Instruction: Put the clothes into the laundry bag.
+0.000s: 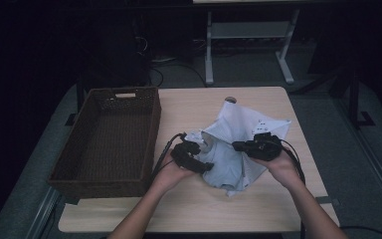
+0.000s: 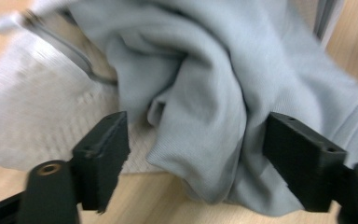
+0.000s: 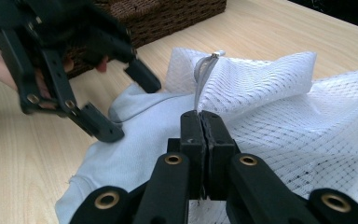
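Garment, grey knit, soft and limp, bunched between wide left gripper jaws, apparently unpinched; right gripper clamped on mesh bag edge; take a thick fold.

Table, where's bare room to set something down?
Free: the table strip along the near edge, the far strip beyond the mesh bag, and the wicker basket interior. Crowded: the middle, where bag and light blue garment lie.
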The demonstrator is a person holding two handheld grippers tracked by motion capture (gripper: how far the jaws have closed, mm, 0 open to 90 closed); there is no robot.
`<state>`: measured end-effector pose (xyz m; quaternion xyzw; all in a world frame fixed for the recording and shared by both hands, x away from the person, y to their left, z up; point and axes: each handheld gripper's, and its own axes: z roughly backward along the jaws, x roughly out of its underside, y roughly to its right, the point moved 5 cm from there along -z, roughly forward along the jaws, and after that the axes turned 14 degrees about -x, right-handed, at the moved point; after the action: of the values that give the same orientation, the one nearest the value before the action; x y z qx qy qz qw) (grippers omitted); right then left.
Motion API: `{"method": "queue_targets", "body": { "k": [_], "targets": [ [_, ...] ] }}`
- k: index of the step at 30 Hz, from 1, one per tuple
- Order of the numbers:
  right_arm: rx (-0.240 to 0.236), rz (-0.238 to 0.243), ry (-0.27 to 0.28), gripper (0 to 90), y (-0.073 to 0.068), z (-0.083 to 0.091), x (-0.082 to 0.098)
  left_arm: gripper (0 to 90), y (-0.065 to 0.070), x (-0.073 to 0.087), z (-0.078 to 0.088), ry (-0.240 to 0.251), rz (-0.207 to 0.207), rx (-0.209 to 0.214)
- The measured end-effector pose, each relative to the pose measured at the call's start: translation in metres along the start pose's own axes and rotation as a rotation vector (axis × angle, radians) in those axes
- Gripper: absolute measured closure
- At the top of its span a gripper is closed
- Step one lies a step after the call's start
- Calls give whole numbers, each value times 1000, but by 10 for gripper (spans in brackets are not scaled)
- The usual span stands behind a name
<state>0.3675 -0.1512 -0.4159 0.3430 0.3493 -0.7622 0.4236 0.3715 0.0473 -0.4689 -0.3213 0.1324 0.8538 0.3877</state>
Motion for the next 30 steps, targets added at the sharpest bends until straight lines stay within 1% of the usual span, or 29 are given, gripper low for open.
{"method": "queue_targets", "body": {
  "k": [1,2,4,5,7,8,9,10,11,12,13,16,17,18,23,26,30],
  "targets": [
    [0,1,0,877,0,0,0,291,0,3,-4,-29,-14,8],
    [0,2,-1,878,0,0,0,333,0,5,-6,-36,-20,10],
    [0,4,-1,877,1,0,0,405,1,8,-9,-58,-17,28],
    [1,3,-1,877,1,0,0,403,0,8,-9,-61,-15,33],
    [4,2,-3,877,1,1,1,376,-2,7,-6,-52,-4,36],
    [8,3,-3,878,2,2,1,374,-4,7,-4,-45,2,33],
    [8,1,-2,877,2,2,1,391,-6,6,-1,-41,7,32],
    [9,3,0,877,2,3,2,434,-7,5,2,-27,18,34],
    [11,4,-2,878,3,4,2,489,-9,4,5,-19,15,34],
    [10,2,-1,877,3,4,2,539,-10,3,6,-13,22,32],
    [10,2,0,878,3,4,2,578,-12,3,8,-8,22,31],
    [10,6,-3,877,3,3,2,780,-13,4,8,-12,22,28],
    [9,6,-3,877,3,3,2,807,-14,3,8,-4,23,22],
    [8,7,-5,878,2,2,2,822,-14,1,9,8,29,19],
    [1,10,-8,877,-1,0,1,837,-14,-15,20,109,46,-4],
    [-5,18,-8,877,-2,-1,-1,838,-12,-25,20,133,46,-5],
    [-12,31,9,878,-7,0,-8,839,-7,-39,13,165,51,-16]
  ]
}}
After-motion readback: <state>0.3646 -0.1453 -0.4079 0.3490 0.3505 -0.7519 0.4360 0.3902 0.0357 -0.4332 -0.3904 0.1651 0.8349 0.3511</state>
